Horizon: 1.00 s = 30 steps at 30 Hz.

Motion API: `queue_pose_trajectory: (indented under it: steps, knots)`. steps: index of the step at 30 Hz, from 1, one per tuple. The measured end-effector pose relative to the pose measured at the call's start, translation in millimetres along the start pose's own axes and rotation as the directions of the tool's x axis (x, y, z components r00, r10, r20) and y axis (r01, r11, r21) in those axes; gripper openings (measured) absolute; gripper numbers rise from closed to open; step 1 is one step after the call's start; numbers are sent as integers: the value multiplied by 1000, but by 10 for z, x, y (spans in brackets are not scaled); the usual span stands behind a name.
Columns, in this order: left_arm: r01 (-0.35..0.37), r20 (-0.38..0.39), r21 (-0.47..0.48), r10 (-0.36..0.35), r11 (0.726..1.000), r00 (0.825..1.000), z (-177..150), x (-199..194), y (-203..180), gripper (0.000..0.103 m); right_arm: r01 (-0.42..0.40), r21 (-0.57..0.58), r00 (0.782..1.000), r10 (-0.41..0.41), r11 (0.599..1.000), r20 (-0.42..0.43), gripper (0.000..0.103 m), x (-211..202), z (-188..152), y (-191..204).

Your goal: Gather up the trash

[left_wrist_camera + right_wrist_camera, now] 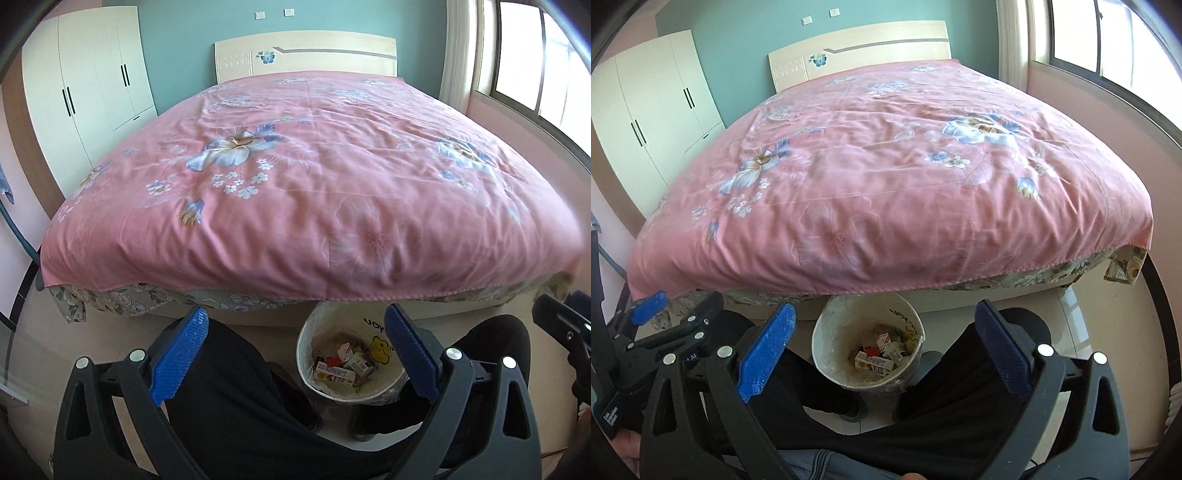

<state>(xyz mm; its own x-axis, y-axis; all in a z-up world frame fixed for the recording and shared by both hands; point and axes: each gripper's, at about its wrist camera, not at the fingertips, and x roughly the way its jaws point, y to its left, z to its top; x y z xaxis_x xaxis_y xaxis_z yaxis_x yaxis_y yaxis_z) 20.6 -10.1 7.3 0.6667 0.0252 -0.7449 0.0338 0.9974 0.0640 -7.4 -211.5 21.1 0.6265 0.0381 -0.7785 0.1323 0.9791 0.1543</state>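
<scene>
**Both tools wide open over the bin at the foot of the bed**

The left tool (295, 350) is spread wide, its blue pads (177, 354) far apart and nothing between them. The right tool (882, 350) stands the same way, blue pads (766, 354) well separated and holding nothing. Both hang above the person's dark-trousered legs (236, 391).

The trash bin (384, 389), a pale round pail with a plastic liner and a yellow cartoon face on its inner wall, sits on the tiled floor (1078, 325) between the person's knees, just beside the foot of the bed. Inside it lies the trash (338, 365): several small cartons and wrappers, red, white and yellow, piled at the bottom.

The bed (314, 177) carries a pink quilt with blue and white flowers; a grey floral sheet (122, 299) shows beneath its front edge. A cream headboard (306, 51) with a blue butterfly stands against the teal wall. A white wardrobe (88, 96) is at the left, a window (535, 66) at the right.
</scene>
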Motion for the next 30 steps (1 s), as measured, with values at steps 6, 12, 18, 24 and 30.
queue_pose_trajectory:
  steps: [6,12,18,24,30]
  knots:
    - [-19,28,4,19,1000,999,-126,-232,-17,98,65,76,998,-65,995,-3,96,-62,-122,-134]
    - [-31,29,1,31,1000,999,-98,-285,13,98,77,38,997,-78,996,20,96,-123,-104,-44]
    - [-16,23,-1,16,1000,1000,-82,-297,48,98,74,33,997,-74,997,2,96,-98,-97,-23]
    - [-17,34,13,16,1000,999,-63,-326,21,98,68,25,998,-68,997,6,96,-106,-95,-18]
    - [-19,26,10,19,1000,999,-58,-319,15,98,60,17,998,-60,998,10,96,-109,-91,-1]
